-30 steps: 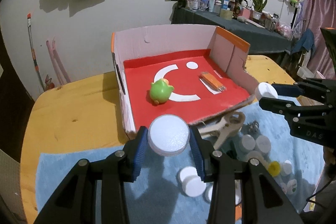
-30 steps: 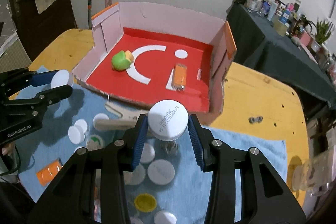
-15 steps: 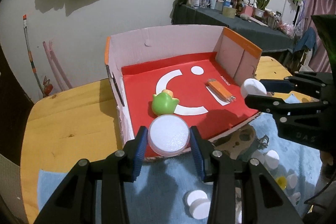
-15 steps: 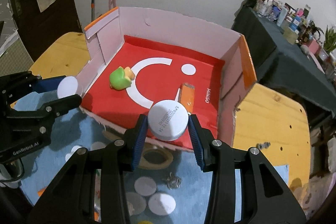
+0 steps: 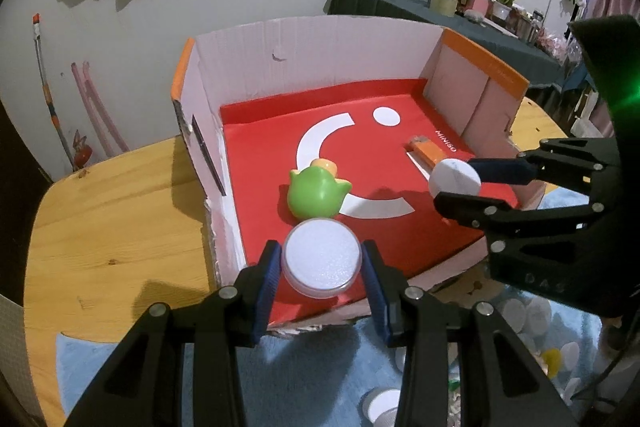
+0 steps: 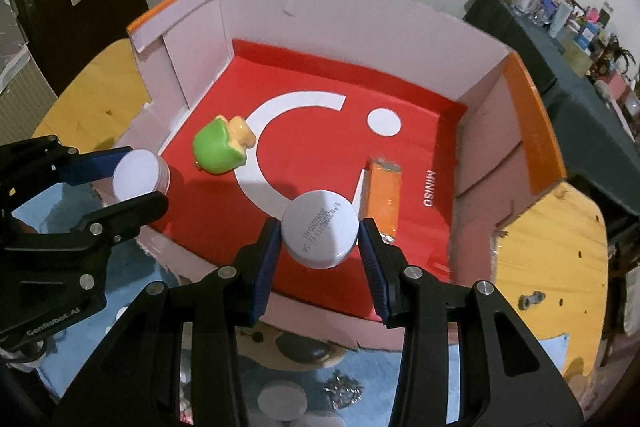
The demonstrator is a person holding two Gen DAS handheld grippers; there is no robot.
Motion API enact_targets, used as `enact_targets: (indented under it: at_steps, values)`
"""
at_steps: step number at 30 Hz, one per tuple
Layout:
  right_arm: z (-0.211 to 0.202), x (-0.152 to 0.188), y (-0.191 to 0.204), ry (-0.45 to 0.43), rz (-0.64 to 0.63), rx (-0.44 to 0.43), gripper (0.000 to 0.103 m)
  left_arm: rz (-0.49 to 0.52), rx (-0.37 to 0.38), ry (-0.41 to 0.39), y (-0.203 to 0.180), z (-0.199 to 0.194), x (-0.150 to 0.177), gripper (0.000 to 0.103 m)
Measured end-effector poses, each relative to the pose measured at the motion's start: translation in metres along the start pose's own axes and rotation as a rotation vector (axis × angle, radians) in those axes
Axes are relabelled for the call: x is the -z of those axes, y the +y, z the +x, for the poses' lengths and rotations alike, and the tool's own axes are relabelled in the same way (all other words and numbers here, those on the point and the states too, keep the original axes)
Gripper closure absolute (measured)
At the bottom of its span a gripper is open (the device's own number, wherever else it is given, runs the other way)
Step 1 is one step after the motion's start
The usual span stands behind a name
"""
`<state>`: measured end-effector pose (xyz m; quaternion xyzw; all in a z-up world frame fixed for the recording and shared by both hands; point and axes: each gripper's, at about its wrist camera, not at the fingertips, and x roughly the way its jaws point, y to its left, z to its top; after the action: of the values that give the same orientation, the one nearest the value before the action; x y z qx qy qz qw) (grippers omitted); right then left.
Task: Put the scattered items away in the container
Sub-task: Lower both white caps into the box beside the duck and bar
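An open cardboard box point(image 5: 328, 55) with a red floor stands on the wooden table; its far wall point(image 6: 340, 15) shows in the right wrist view too. Inside lie a green toy point(image 5: 316, 189) point(image 6: 218, 147) and an orange lighter point(image 5: 426, 153) point(image 6: 385, 195). My left gripper point(image 5: 322, 265) point(image 6: 136, 183) is shut on a plain white cap point(image 5: 322, 259) point(image 6: 136, 175), held over the box's near left edge. My right gripper point(image 6: 319, 235) point(image 5: 456, 187) is shut on a white cap with printed digits point(image 6: 319, 229) point(image 5: 454, 177), held over the box floor next to the lighter.
A blue cloth point(image 5: 304, 379) point(image 6: 132, 279) in front of the box carries several loose white caps point(image 6: 282, 401), a yellow cap point(image 5: 552, 367), a small metal chain point(image 6: 340, 391) and a bear-shaped wooden piece point(image 6: 280, 343). A cluttered dark side table point(image 5: 440, 11) stands behind.
Both grippers have moved forward and down from over the blue cloth to over the box, each still gripping its cap. The box looks larger and nearer.
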<state>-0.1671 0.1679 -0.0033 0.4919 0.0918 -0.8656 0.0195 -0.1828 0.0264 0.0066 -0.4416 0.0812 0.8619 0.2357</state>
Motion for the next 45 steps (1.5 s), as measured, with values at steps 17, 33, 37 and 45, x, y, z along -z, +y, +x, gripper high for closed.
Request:
enact_targets:
  at_steps: [17, 33, 37, 45]
  values:
    - [0.021, 0.001, -0.005, 0.065, 0.018, -0.018, 0.065, -0.017, 0.019, 0.091, 0.005, 0.022, -0.003, 0.06]
    - [0.031, 0.001, -0.006, 0.092, 0.016, -0.006, 0.065, -0.018, 0.013, 0.118, 0.006, 0.032, -0.007, 0.06]
    - [0.03, 0.002, -0.007, 0.093, 0.015, -0.005, 0.065, -0.011, 0.013, 0.123, 0.004, 0.033, -0.006, 0.06]
    - [0.028, 0.006, -0.008, 0.095, 0.013, 0.0, 0.065, 0.011, 0.0, 0.13, -0.002, 0.037, -0.009, 0.06]
